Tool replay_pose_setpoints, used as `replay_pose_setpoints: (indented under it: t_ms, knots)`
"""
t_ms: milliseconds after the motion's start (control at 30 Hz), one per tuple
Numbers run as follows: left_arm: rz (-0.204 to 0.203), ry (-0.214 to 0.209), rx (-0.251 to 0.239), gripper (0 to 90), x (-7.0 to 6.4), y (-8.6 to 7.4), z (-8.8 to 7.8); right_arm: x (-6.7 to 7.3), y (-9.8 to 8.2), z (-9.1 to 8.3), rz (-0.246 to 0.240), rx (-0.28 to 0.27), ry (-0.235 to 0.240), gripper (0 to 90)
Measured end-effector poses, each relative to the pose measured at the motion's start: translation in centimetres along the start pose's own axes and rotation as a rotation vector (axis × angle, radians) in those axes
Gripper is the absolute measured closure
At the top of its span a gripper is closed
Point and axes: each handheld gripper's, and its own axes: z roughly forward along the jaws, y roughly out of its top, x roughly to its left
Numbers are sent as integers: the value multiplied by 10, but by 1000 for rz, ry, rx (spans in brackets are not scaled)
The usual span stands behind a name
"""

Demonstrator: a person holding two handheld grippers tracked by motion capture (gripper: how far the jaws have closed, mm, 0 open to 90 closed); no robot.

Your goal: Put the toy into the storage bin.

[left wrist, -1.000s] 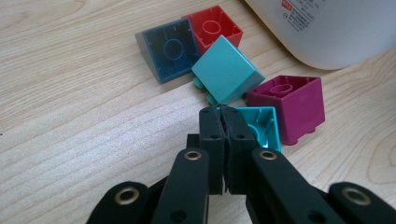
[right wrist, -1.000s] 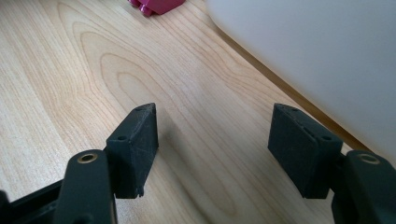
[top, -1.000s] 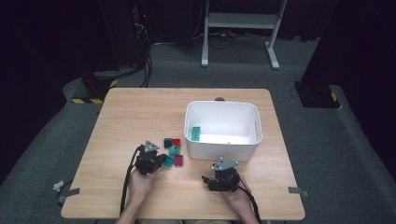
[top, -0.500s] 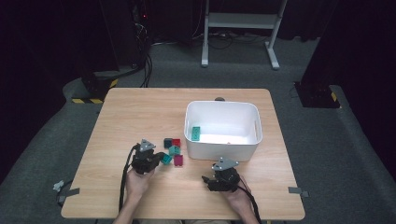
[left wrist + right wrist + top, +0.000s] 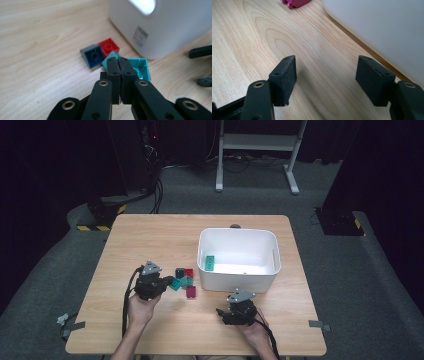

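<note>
The left gripper is pinching a teal brick by its wall, its hollow underside showing in the left gripper view. In the high view that teal brick is sitting beside the white bin. The right gripper is spreading over bare table.

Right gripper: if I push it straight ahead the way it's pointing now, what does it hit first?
Probably the white bin. The right gripper has its jaws open over bare wooden table, and the bin's wall crosses the line ahead, slightly to the right. The magenta brick lies farther off to the left. Depth is hard to judge.
</note>
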Motion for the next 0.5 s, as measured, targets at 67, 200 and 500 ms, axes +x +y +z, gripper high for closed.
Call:
replay_pose_setpoints:
  t_ms: [67, 200, 500]
  knots:
    - [23, -12, -13, 881, -3, 8, -4, 0, 0, 0, 1, 0, 0, 330]
    - [55, -36, -19, 881, -9, 26, -8, 0, 0, 0, 0, 0, 0, 330]
    - [66, -113, -56, 882, -17, 62, -17, 0, 0, 0, 1, 1, 1, 327]
